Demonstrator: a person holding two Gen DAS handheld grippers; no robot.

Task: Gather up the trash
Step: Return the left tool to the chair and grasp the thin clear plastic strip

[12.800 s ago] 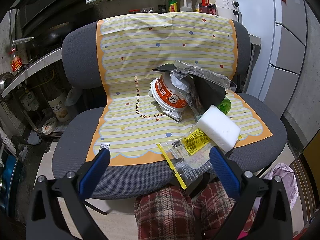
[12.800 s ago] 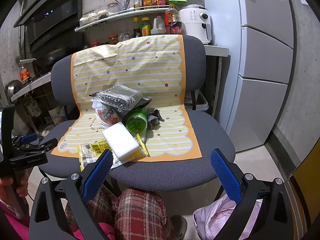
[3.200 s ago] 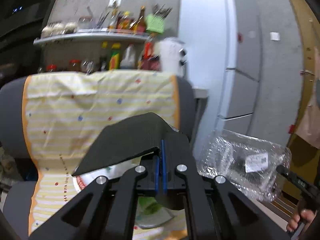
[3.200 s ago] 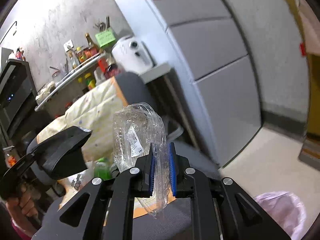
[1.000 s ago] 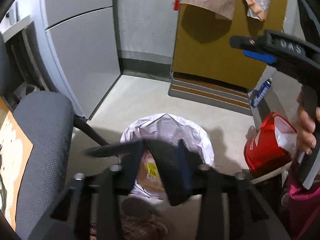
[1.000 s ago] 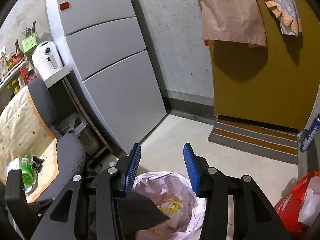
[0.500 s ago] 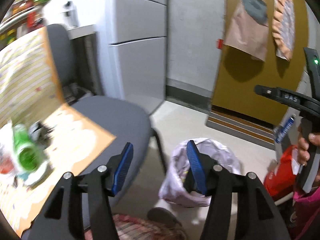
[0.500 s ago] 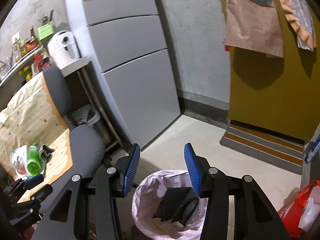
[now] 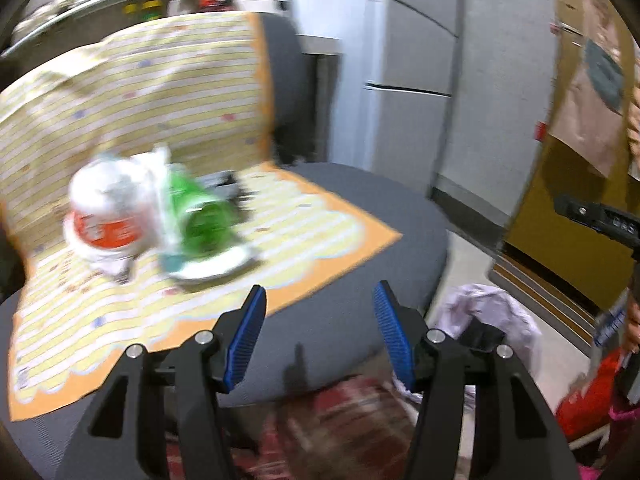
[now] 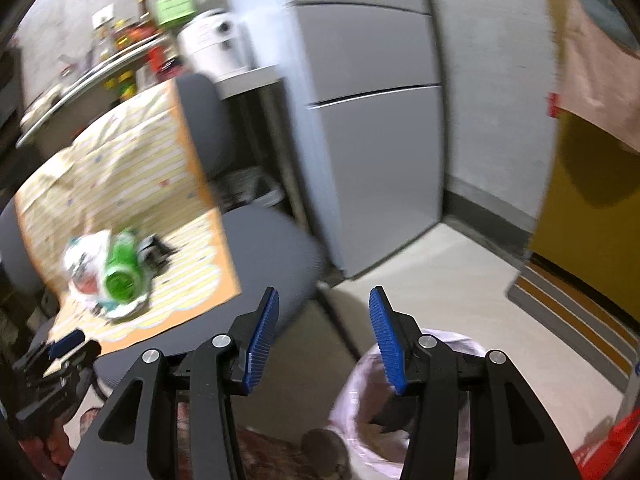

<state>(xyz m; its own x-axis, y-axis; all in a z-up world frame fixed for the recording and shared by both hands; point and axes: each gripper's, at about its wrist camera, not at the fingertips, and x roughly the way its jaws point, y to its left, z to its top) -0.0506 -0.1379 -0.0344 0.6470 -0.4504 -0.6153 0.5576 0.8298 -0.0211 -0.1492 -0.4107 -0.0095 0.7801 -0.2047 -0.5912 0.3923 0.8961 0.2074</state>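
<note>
Both tools (image 9: 318,334) (image 10: 322,334) sitting half-wide and empty; I'd be aiming left at the green bottle (image 9: 206,216) mid-left on the chair (image 9: 360,216), approaching slowly, squeezing lightly.

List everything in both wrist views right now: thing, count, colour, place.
office chair: 1, grey, centre-left
mat: 1, yellow-striped with orange border, draped over chair back and seat
noodle cup: 1, white and red, on its side on the mat
green bottle: 1, on its side beside the cup
dark scrap: 1, black, behind the bottle; too blurred to name
trash bag: 1, pale pink, on the floor beside the chair, dark trash inside
fridge: 1, grey, behind the chair
shelf of bottles: count unclear, on the back wall
white appliance: 1, beside the fridge
red bag: 1, on the floor at right
left gripper: blue pads, open, empty
right gripper: blue pads, open, empty
plaid trouser leg: red, bottom edge
</note>
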